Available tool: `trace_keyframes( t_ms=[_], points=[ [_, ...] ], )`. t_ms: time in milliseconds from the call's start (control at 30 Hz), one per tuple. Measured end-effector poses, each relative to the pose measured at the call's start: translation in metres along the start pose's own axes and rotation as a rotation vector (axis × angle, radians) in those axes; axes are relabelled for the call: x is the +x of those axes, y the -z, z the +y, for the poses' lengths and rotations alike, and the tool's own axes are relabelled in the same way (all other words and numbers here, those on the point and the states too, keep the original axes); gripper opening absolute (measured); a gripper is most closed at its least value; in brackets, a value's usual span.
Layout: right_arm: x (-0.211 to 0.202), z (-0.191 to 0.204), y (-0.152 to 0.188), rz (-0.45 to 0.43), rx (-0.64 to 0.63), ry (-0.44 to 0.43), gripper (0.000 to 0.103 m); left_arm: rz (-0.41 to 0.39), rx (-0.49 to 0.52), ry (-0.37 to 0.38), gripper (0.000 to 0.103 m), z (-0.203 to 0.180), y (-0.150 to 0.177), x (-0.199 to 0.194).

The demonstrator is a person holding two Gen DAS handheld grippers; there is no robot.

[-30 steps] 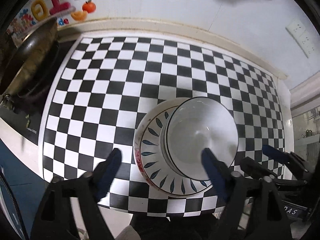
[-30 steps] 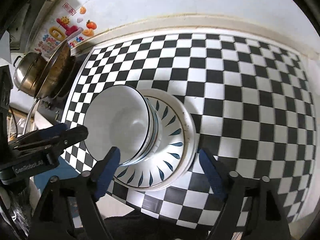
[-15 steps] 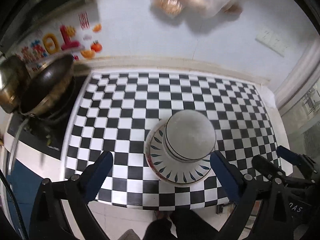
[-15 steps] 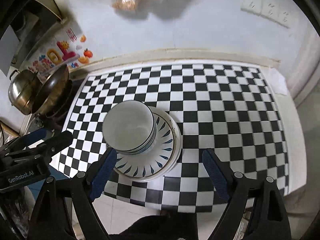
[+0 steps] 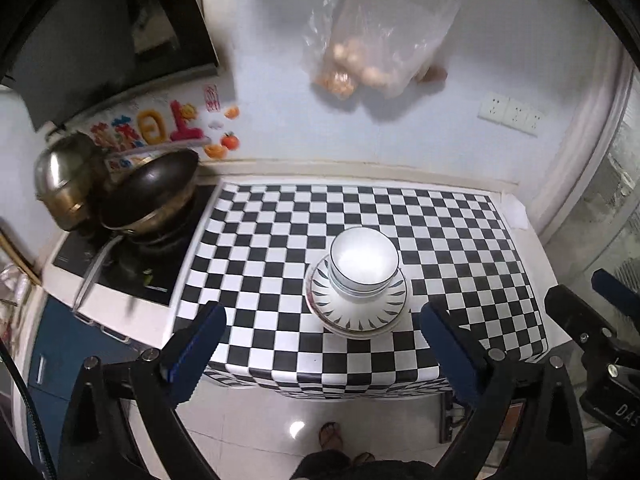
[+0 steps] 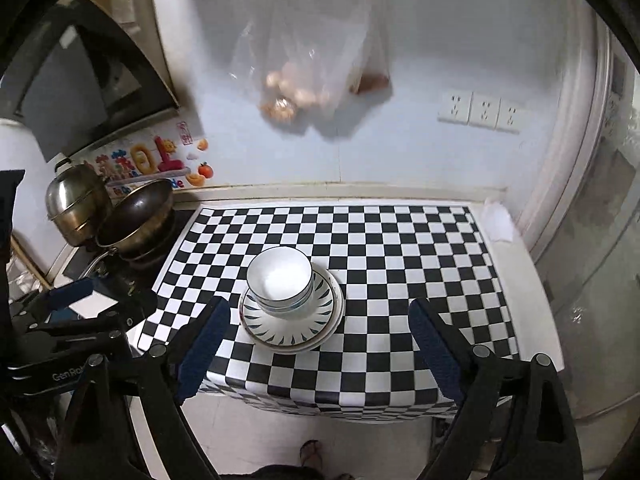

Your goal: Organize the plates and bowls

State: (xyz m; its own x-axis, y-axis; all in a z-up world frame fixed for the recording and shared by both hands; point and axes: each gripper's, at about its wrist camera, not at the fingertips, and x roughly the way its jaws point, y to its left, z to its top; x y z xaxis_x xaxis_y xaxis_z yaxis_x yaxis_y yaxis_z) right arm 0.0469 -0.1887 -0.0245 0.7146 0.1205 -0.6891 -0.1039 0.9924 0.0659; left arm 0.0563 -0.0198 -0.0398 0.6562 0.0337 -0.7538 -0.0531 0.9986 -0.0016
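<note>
Round glossy bowls (image 5: 363, 266) nested on leaf-patterned plates (image 5: 356, 312); checkered tabletop (image 5: 280, 240)

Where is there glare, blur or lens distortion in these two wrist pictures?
Left wrist: glare in the bowl and on the floor; the pot at the edge is smeared. Right wrist: softer bowl glare, hazy bag. Both: fisheye curves the checked cloth, dark corners.

pale wall (image 6: 420, 48), triple socket (image 6: 480, 112), checkered counter (image 6: 400, 248), glossy tiled floor (image 5: 280, 420), stove (image 5: 132, 272) at left.
</note>
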Motion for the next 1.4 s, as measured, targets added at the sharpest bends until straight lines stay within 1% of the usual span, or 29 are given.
trace_keyframes(
  t_ms=[67,233,367,533,633,833,1033,1400],
  points=[
    [-0.017,0.001,0.006,-0.014,-0.014,0.002,0.093,-0.012,-0.003,-0.006,0.100,-0.003,0.007,-0.014],
    [-0.056,0.001,0.021,-0.027,-0.018,-0.030,0.093,-0.032,0.001,-0.017,0.100,-0.009,0.022,-0.045],
    [-0.075,0.000,0.029,-0.047,-0.022,-0.027,0.093,-0.040,-0.011,-0.018,0.100,-0.010,0.031,-0.063],
    [-0.097,-0.002,0.032,-0.082,-0.028,-0.020,0.093,-0.075,-0.022,-0.033,0.100,-0.010,0.035,-0.081],
    [-0.105,-0.003,0.031,-0.092,-0.031,-0.021,0.094,-0.093,-0.031,-0.039,0.100,-0.009,0.038,-0.089],
    [-0.111,-0.004,0.031,-0.098,-0.036,-0.020,0.094,-0.103,-0.042,-0.044,0.100,-0.009,0.042,-0.099],
    [-0.117,-0.007,0.032,-0.109,-0.047,-0.017,0.094,-0.101,-0.044,-0.048,0.100,-0.012,0.045,-0.101],
    [-0.117,-0.016,0.031,-0.098,-0.042,-0.017,0.094,-0.097,-0.038,-0.049,0.100,-0.015,0.049,-0.102]
  ],
)
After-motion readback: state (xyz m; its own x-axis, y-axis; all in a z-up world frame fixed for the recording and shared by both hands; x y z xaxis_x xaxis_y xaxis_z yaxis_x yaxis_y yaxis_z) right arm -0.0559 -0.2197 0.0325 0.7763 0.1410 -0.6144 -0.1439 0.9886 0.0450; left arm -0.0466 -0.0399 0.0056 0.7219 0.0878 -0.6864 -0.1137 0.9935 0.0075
